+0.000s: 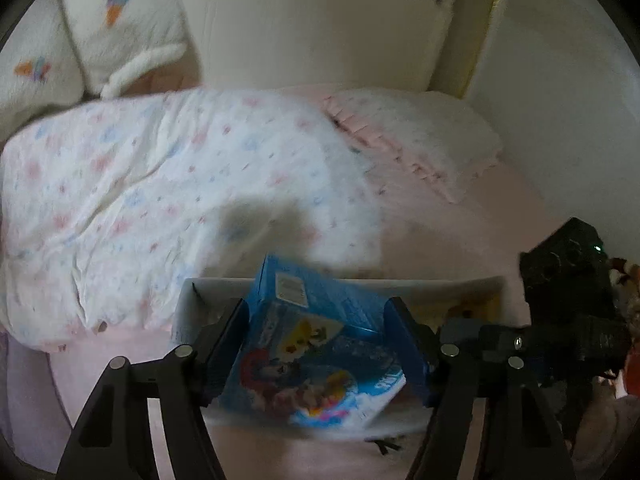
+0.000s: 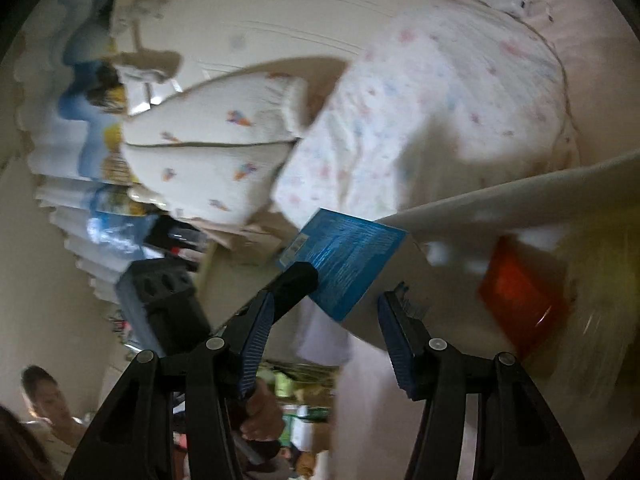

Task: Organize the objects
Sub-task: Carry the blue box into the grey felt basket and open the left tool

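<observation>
My left gripper (image 1: 320, 344) is shut on a blue cartoon-printed box (image 1: 312, 344), held tilted over a white bin (image 1: 188, 300) on the pink bed. The same box (image 2: 344, 256) shows in the right wrist view, with the left gripper's finger on it above the bin's white wall (image 2: 520, 196). My right gripper (image 2: 326, 336) is open and empty, close to the bin's side. An orange item (image 2: 520, 300) lies inside the bin. The right gripper's body (image 1: 568, 280) shows at the right of the left wrist view.
A white floral quilt (image 1: 180, 200) is bunched on the bed behind the bin, with a pink-frilled pillow (image 1: 420, 140) and white cushions (image 1: 100, 32). Stacked packages (image 2: 92, 200) stand by the wall. A person (image 2: 44, 400) sits low at the left.
</observation>
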### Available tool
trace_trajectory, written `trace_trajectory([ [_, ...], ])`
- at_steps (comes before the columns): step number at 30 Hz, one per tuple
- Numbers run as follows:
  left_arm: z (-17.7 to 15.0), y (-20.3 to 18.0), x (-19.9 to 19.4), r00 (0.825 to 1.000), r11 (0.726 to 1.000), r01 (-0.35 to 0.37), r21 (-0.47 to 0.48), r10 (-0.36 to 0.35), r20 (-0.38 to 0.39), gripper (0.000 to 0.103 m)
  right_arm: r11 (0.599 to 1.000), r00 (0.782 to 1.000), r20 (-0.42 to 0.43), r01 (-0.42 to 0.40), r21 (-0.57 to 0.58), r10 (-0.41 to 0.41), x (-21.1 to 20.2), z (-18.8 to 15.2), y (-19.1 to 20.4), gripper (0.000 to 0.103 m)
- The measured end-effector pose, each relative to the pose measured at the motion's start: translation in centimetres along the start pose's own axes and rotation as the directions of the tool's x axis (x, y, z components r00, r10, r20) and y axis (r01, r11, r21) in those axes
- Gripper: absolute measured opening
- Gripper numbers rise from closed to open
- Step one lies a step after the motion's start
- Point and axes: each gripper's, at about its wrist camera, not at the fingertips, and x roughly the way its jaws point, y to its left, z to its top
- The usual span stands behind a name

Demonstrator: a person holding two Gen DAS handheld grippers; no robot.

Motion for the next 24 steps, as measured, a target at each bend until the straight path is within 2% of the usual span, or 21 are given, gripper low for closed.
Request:
trace_trajectory([
  [2,-0.6,1.0,0.9,0.999,0.999,-0.036,-0.036,0.036,-0.001,0.058,1.0,0.999,-0.013,0.03,-0.007,-0.03,1.0,0.1,-0.7,0.052],
  [3,-1.0,1.5,1.1,0.997,0.996,-0.07,-0.056,0.071,0.006,0.047,0.999,0.999,-0.019,0.043,-0.015,-0.044,1.5,0.1,-0.9,0.051],
  [4,-1.3,1.8,1.3,0.994,0.992,-0.108,-0.057,0.109,-0.001,0.01,0.997,0.997,-0.026,0.072,-0.037,-0.073,2.0,0.0,-0.9,0.048],
  [5,-1.6,2.0,1.7,0.992,0.991,-0.123,-0.054,0.122,-0.025,0.001,0.994,0.995,-0.032,0.093,-0.056,-0.095,2.4,-0.1,-0.9,0.045],
  [6,-1.9,2.1,1.9,0.991,0.99,-0.128,-0.056,0.126,-0.033,0.006,0.993,0.994,-0.043,0.095,-0.069,-0.098,2.7,-0.1,-1.0,0.043],
  [9,-2.6,1.9,1.7,0.99,0.988,-0.143,-0.052,0.142,-0.015,0.006,0.992,0.994,-0.052,0.096,-0.081,-0.101,3.2,-0.5,-0.8,0.04],
  [13,-2.8,1.4,0.9,0.988,0.987,-0.155,-0.05,0.156,-0.001,0.006,0.973,0.984,-0.044,0.165,-0.161,-0.174,3.3,-0.8,0.2,0.04],
  [17,-2.9,1.2,-0.3,0.982,0.98,-0.186,-0.066,0.187,0.019,0.007,0.954,0.967,-0.038,0.24,-0.182,-0.251,3.3,-0.6,0.5,0.04],
  [20,-3.1,1.2,-1.3,0.977,0.976,-0.206,-0.074,0.209,0.04,0.019,0.941,0.955,-0.042,0.28,-0.188,-0.293,4.0,-0.3,0.7,0.04],
  [21,-3.3,1.3,-1.6,0.976,0.975,-0.208,-0.078,0.212,0.046,0.023,0.937,0.949,-0.049,0.296,-0.187,-0.31,4.5,-0.2,0.7,0.04],
  [23,-3.8,1.8,-2.4,0.976,0.974,-0.201,-0.101,0.208,0.059,0.024,0.917,0.924,-0.079,0.357,-0.175,-0.375,5.9,0.3,0.7,0.04],
  [24,-4.1,2.2,-2.7,0.977,0.974,-0.196,-0.115,0.204,0.065,0.024,0.896,0.899,-0.096,0.408,-0.175,-0.428,7.0,0.7,0.7,0.04],
])
